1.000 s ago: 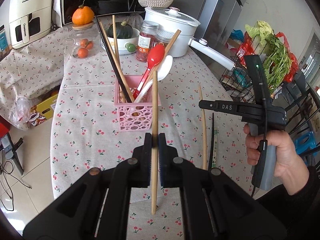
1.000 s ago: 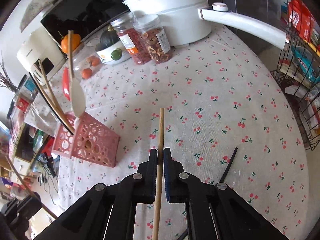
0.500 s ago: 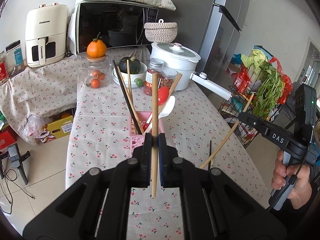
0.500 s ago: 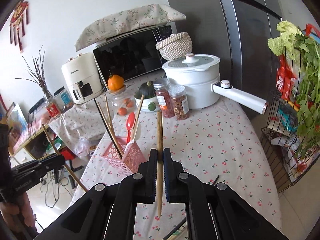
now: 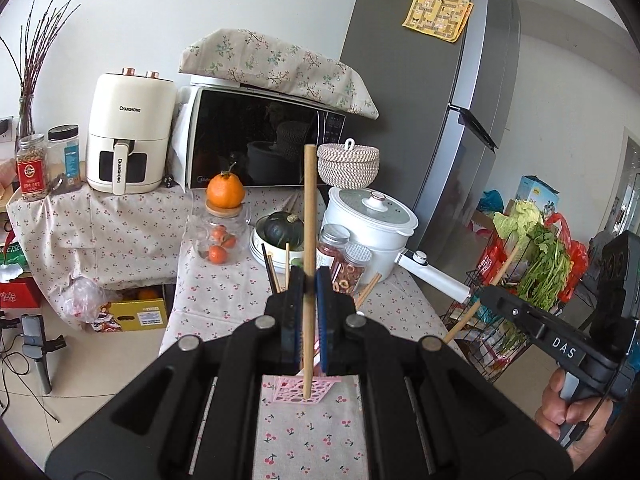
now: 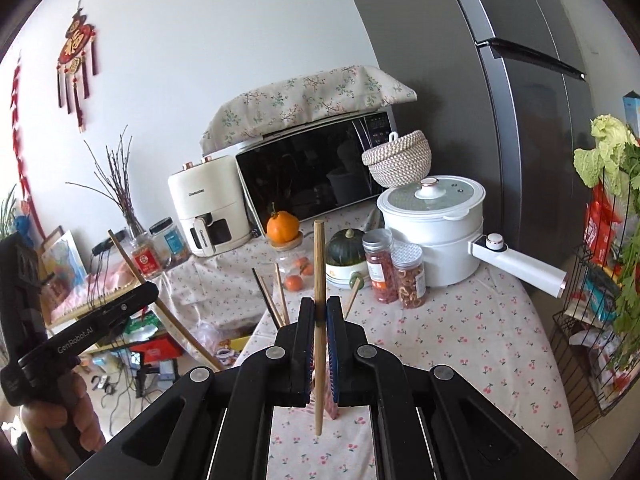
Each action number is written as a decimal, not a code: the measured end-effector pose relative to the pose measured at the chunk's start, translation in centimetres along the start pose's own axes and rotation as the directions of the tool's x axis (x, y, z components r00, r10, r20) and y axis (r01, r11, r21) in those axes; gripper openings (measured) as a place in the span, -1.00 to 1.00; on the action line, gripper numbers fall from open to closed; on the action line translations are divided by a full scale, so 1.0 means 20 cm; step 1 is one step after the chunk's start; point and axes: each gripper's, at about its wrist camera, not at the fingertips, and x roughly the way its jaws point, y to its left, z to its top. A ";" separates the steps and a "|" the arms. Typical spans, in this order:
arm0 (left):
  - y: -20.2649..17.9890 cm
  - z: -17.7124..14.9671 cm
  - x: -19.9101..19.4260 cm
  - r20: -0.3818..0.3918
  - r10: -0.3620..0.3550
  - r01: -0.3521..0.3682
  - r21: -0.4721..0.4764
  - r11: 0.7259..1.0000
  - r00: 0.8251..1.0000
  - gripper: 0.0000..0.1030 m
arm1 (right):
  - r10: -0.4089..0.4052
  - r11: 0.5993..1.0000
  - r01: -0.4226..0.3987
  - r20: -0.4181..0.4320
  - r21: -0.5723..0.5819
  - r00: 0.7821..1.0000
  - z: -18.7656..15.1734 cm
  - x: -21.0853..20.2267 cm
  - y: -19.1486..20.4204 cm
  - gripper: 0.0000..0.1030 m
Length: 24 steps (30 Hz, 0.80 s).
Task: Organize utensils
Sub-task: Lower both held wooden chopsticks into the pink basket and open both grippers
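My left gripper (image 5: 309,280) is shut on a wooden chopstick (image 5: 309,216) held upright above the table. My right gripper (image 6: 319,308) is shut on another wooden chopstick (image 6: 319,264), also upright. The pink utensil basket (image 5: 310,390) sits just below and behind the left jaws, mostly hidden; in the right wrist view only a pink corner (image 6: 331,400) shows. Chopstick tips (image 5: 272,272) rise from the basket. The right gripper with its chopstick shows at the right of the left wrist view (image 5: 496,300). The left gripper shows at the left of the right wrist view (image 6: 132,300).
The cherry-print tablecloth (image 5: 312,436) covers the table. At the back stand a white pot (image 5: 370,220), two jars (image 5: 344,268), a bowl with a squash (image 5: 282,232), a fruit jar with an orange (image 5: 222,228), a microwave (image 5: 256,152) and an air fryer (image 5: 128,140). A vegetable rack (image 5: 532,264) stands right.
Both grippers have tilted up from looking down at the table to looking level across it, each keeping its chopstick. The basket has slid under the jaws.
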 end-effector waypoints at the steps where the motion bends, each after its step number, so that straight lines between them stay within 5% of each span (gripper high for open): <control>1: -0.01 0.01 0.01 0.014 0.004 -0.004 0.002 1.000 1.000 -0.86 | 0.003 1.000 -0.003 0.009 0.001 1.000 0.01 0.01 0.01 -0.89; 11: -0.06 -0.03 0.22 0.019 0.063 -0.065 0.072 0.995 0.998 -0.86 | 0.016 0.999 -0.018 0.071 0.029 0.997 0.07 0.11 0.06 -0.88; 24: -0.04 -0.12 0.45 -0.111 0.105 -0.094 0.101 0.990 0.988 -0.86 | -0.023 1.000 0.024 0.061 -0.017 0.998 0.03 0.30 0.05 -0.88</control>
